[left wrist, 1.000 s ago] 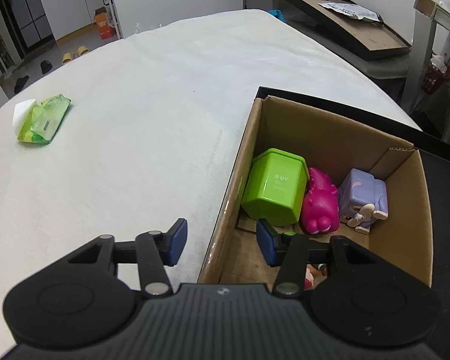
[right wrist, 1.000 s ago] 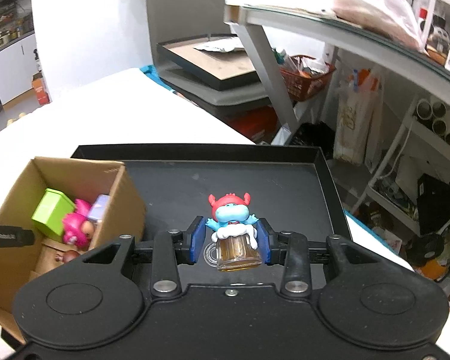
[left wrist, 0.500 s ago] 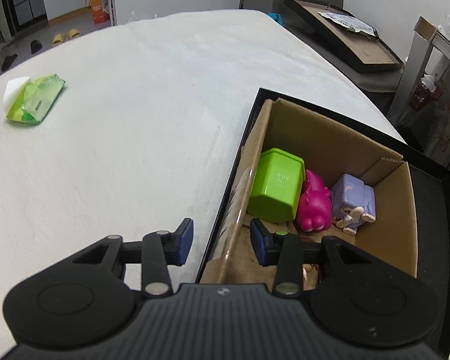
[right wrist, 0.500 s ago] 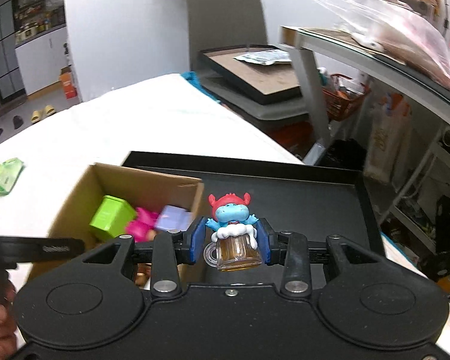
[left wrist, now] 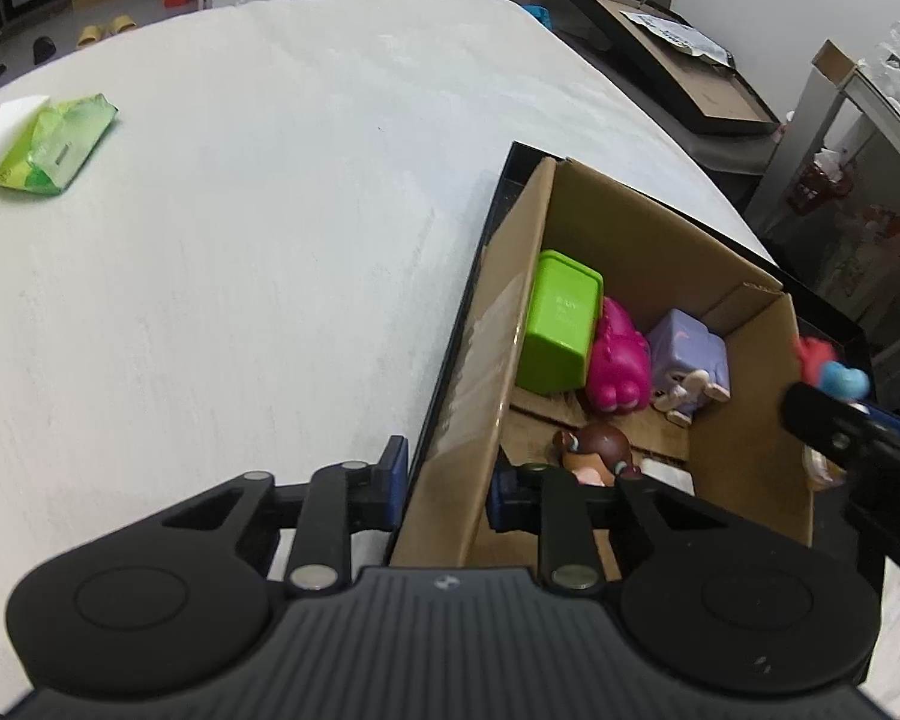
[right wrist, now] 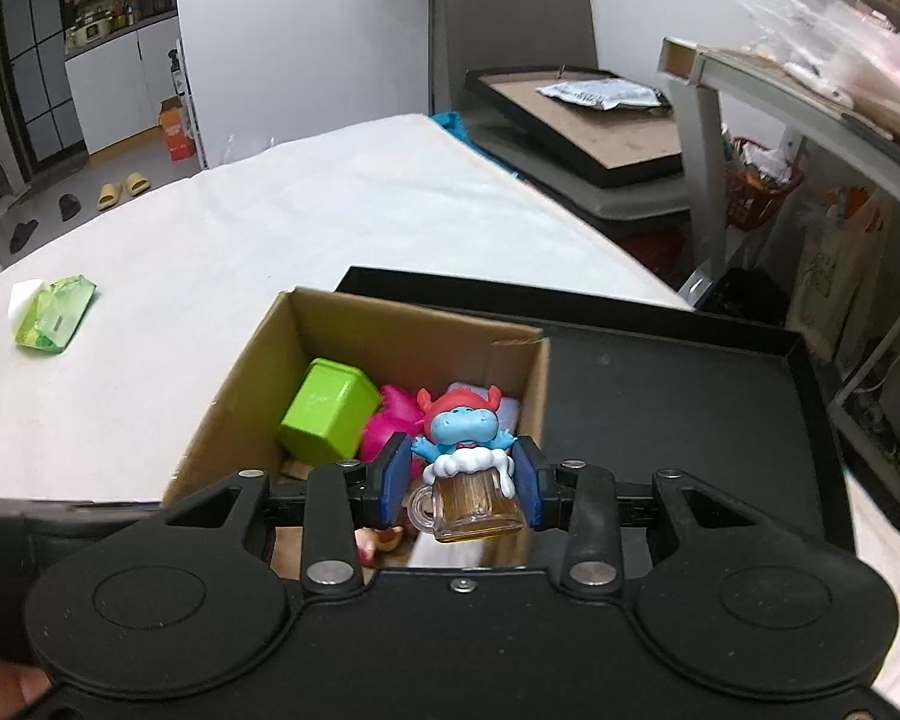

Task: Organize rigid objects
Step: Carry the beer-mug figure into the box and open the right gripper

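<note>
Left wrist view: looks down, close, at the cardboard box (left wrist: 744, 468) on the right.
Right wrist view: looks over the same box, bottom middle.
Shared: box, white table (right wrist: 270, 228).

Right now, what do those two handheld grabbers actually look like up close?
Both look alike. The left gripper and right gripper are matte black plastic, each with a ribbed body, two round discs at the sides, and thin linkage bars joined by silver rivets. The fingers end in flat blue pads. No cables show. A small logo sits on the left one's body.
</note>
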Available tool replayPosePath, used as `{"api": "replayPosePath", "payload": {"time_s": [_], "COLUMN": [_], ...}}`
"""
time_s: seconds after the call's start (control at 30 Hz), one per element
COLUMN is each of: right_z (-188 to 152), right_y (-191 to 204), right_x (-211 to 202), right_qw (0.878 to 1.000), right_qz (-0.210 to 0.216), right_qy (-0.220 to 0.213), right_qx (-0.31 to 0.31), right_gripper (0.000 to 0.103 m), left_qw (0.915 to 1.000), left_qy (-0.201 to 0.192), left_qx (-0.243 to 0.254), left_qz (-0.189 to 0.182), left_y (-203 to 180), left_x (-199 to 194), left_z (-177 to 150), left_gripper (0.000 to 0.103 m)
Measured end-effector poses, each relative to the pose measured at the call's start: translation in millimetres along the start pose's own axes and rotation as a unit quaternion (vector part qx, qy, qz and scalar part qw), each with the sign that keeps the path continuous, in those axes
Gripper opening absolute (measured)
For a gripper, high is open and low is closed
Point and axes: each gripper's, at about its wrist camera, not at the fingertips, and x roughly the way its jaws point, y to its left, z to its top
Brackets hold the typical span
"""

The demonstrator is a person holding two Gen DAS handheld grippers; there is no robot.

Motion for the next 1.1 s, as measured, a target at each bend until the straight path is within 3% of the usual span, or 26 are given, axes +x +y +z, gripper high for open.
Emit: {"api": "replayPosePath", "payload": {"time_s": [0.5, 0.9, 1.1], "right_z": [-7, -2, 1], "right_y": [16, 17, 22], "right_x": [20, 44, 50], "right_qw": [0.997, 0.984, 0.982], "right_qz": [0.046, 0.111, 0.124], "right_qy": [0.046, 0.086, 0.084], "right_qx": [0.042, 0.107, 0.112], "right_gripper": [0.037, 0.037, 0.039], "left_qw": [0.9994, 0.9988, 0.9986], "left_qy": [0.013, 0.017, 0.019], "left_qx": [0.002, -0.004, -0.004], "left_qz": [-0.032, -0.047, -0.049], "left_y": [10, 19, 19], "left_x": [0, 4, 5], "left_z": [-6, -4, -3], "left_gripper": [0.02, 0.021, 0.021]}}
